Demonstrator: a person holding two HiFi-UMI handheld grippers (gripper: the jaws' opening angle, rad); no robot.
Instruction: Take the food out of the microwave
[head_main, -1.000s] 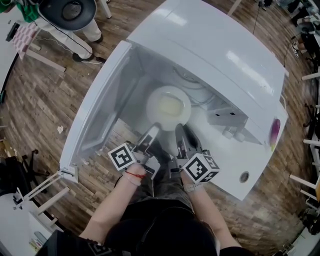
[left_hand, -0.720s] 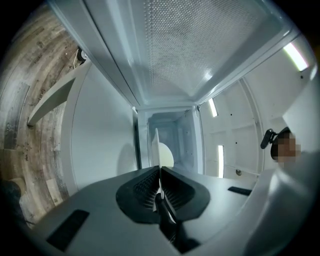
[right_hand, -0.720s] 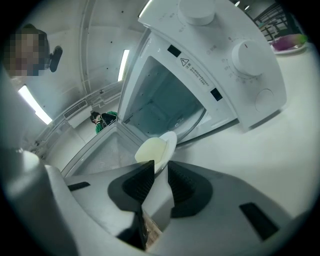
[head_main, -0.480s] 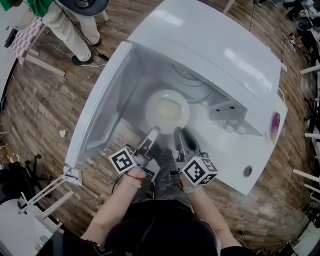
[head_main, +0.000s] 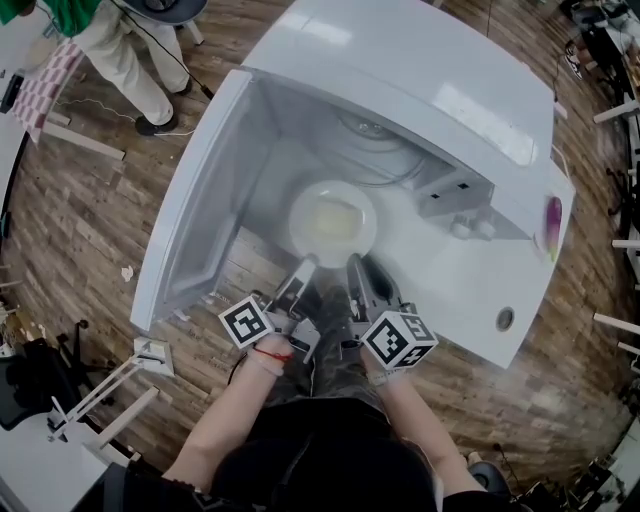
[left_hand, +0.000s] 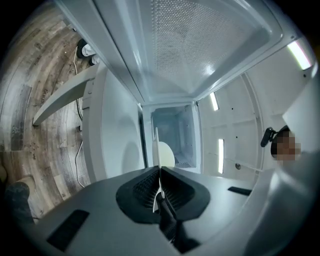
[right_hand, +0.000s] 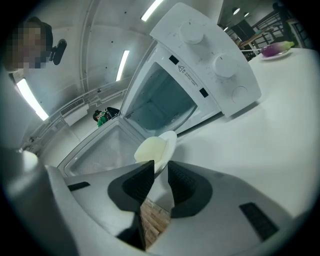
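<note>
The plate (head_main: 333, 222) is coming towards me. A second ago it sat at the mouth of the microwave (head_main: 420, 90); now it is nearer, and the bare cavity shows behind it. The right gripper view agrees: the open oven stands well behind the plate, with white counter (head_main: 470, 290) below it. So I judge the food (head_main: 335, 215), a pale yellow patch, to be just about out. What remains is carrying it clear and setting it down.

The door (head_main: 195, 210) hangs wide at the left, out of my path.

Both grips look sound. The left gripper (head_main: 305, 265) is clamped narrow on the near rim, which runs thin and edge-on between its pads. The right gripper (head_main: 355, 262) pinches the same rim just to the right, with the plate edge caught at its tips.

The two grippers sit side by side, close together, with marker cubes up and forearms reaching in from the near side. The left one points about level and the right one tips slightly down.
</note>
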